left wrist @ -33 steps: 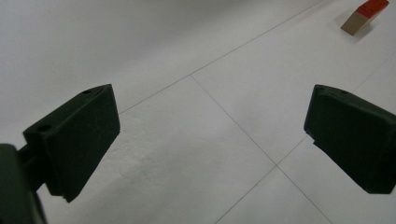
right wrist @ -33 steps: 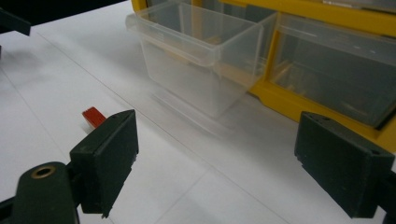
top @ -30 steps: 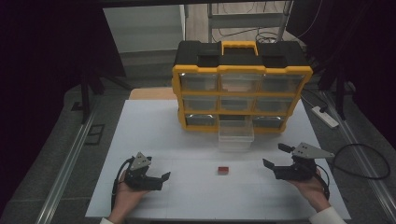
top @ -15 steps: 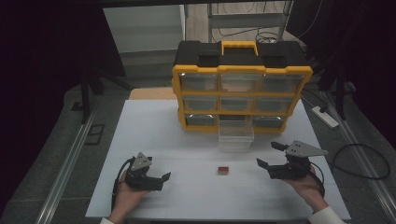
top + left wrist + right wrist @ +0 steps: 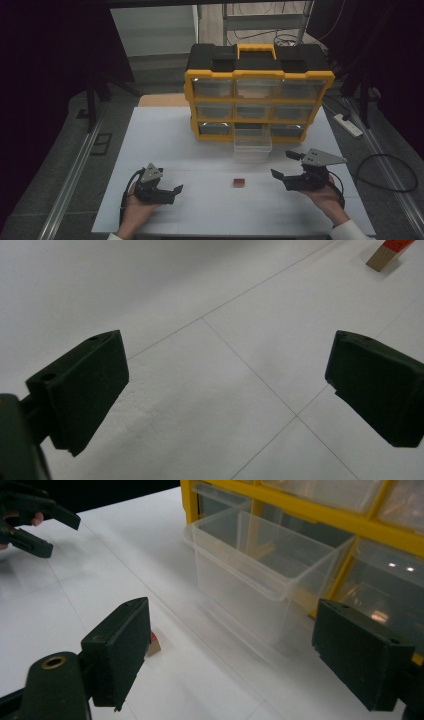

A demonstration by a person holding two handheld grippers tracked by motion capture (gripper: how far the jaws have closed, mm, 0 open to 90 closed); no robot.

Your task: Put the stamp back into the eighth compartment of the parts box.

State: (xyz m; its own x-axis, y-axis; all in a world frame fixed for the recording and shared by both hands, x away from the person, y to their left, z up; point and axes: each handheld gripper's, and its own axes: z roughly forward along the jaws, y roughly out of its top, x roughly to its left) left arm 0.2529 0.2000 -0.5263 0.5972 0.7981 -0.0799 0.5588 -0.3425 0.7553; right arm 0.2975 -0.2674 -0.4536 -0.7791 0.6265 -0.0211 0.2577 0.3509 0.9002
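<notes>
A small red-topped block lies on the white table in front of a clear drawer pulled out of the bottom row of a yellow and black organizer. My right gripper hovers open just right of the block, jaws wide with nothing between them; its own view shows the block behind the left jaw and the clear drawer ahead. My left gripper rests open at the table's front left, empty, with the block far off at its upper right.
The organizer has several clear drawers in three rows and a yellow handle on top. A power strip and a looped cable lie on the floor to the right. A metal rail runs along the left.
My right gripper has moved left, closer to the block, still open. The left gripper has stayed where it was.
</notes>
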